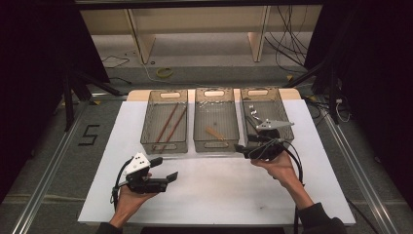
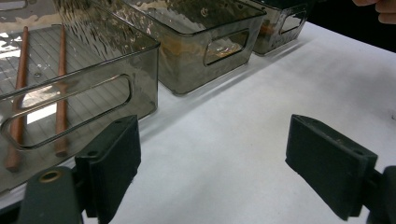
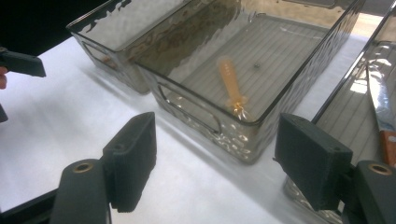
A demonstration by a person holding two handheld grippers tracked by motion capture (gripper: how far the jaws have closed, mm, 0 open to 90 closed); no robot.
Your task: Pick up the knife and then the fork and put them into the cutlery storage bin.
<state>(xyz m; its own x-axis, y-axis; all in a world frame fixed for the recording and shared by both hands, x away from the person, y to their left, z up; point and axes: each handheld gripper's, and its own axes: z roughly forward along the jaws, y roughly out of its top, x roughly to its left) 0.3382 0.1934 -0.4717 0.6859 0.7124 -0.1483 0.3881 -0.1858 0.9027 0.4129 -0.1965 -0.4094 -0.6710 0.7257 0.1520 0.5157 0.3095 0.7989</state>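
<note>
- High view: the left tool (image 1: pixel 164 170) is held low over the near left part of the table (image 1: pixel 219 195), its jaws spread and nothing between them.
- The right tool (image 1: pixel 239 147) is held at the near end of the right bin (image 1: pixel 287 127), just beside the near right corner of the middle bin (image 1: pixel 198 130); its jaws point left, and how wide they stand cannot be told here.
- Bare white table lies between the two tools and along the whole near edge; the three bins stand side by side along the far edge.
- Two chopsticks (image 1: pixel 168 123) lie lengthwise in the left bin (image 1: pixel 146 127), a small orange piece (image 1: pixel 214 133) lies in the middle bin, and a metal utensil (image 1: pixel 252 114) lies in the right bin.
- Left gripper view: the left tool (image 2: pixel 212 163) is seen wide open over bare table, touching nothing.
- The left bin (image 2: pixel 140 70) stands just ahead of the left jaw with the two chopsticks (image 2: pixel 18 88) inside; the middle bin (image 2: pixel 196 70) and the right bin (image 2: pixel 275 32) follow farther off.
- Right gripper view: the right tool (image 3: pixel 215 161) is seen wide open and empty, with the near corner of the middle bin (image 3: pixel 243 144) ahead between the jaws, untouched.
- The orange piece (image 3: pixel 231 86) lies on the ribbed floor of that bin.
- A blade with a wooden handle (image 3: pixel 383 116) lies in the right bin (image 3: pixel 345 116) at the right edge.
</note>
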